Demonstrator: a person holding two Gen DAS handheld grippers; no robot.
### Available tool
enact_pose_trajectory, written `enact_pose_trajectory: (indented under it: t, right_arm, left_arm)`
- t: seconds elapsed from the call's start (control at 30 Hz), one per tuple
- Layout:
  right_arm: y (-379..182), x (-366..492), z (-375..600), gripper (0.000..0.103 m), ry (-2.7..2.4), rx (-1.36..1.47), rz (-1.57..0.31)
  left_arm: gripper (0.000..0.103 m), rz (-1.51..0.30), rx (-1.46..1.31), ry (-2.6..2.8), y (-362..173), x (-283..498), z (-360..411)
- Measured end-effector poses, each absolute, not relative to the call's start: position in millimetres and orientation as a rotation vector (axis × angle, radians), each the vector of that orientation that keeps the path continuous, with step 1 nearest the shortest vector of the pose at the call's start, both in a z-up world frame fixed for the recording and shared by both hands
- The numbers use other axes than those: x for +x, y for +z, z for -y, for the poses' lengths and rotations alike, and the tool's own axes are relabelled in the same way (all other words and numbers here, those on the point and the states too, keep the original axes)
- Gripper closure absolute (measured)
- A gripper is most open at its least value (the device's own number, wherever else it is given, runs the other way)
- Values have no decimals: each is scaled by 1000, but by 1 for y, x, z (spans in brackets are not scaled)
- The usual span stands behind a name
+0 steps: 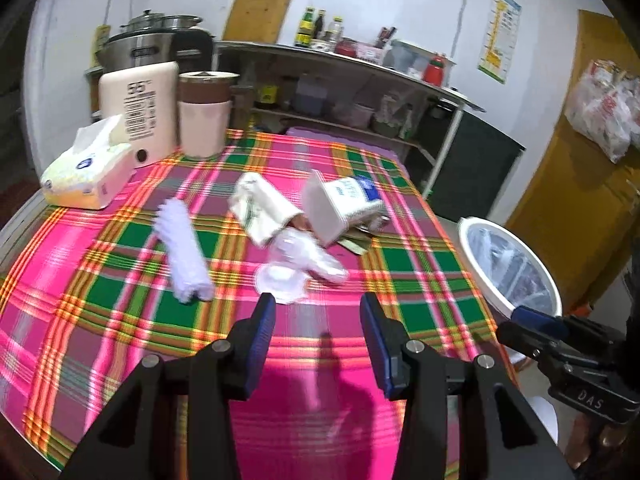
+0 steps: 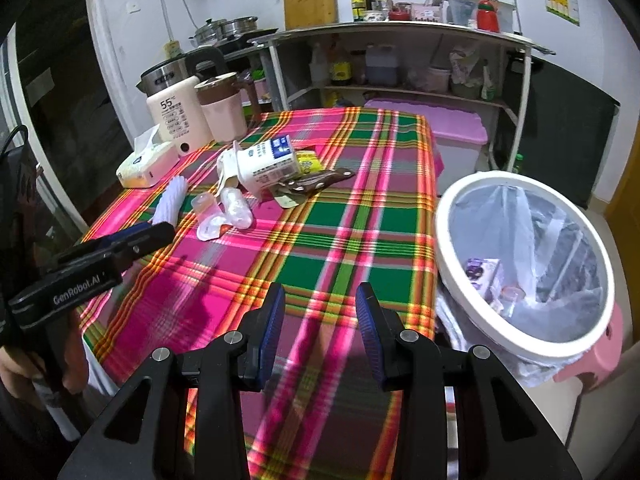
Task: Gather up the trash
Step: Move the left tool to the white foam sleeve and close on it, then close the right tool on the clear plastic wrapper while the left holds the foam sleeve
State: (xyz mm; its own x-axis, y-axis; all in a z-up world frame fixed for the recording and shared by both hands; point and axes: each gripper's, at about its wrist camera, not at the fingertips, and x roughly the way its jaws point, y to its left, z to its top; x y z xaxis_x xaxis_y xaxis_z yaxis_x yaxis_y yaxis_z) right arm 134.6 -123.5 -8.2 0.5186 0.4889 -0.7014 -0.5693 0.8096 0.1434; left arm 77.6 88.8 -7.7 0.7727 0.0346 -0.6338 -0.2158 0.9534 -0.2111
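Both hand-held grippers poised empty over the littered bench, before any pickup.

The left hand-held gripper (image 1: 318,316) and right hand-held gripper (image 2: 320,310) each stand partly open with nothing between the jaws. The trash lies mid-bench in a tight pile: a tipped milk carton (image 2: 268,162), a clear plastic cup (image 1: 304,256), a peeled lid (image 1: 280,280) and a white corrugated sleeve (image 1: 186,256). The lined bin (image 2: 524,264) sits beside the bench edge. Likely risks: the thin cup crushing or slipping from the jaws, the flat lid resisting a pinch against the cloth, or the clustered items being nudged off the bench.
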Motion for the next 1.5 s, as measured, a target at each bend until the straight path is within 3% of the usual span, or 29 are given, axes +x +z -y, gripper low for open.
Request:
enact_pose_trajectory:
  t: [0.8,1.03,1.5]
  right_arm:
    - [-26,176,61,65,728,-161,-847]
    - [-32,188,33,65,780,-188,-856]
    - [-50,208,-21,65,855,-281,-886]
  left_arm:
    - [54,-757,-409,356,-46,122,-181]
    - [76,-782,-435,310,-53,126,-183]
    - [78,-780,-456,249,-54,108,-178]
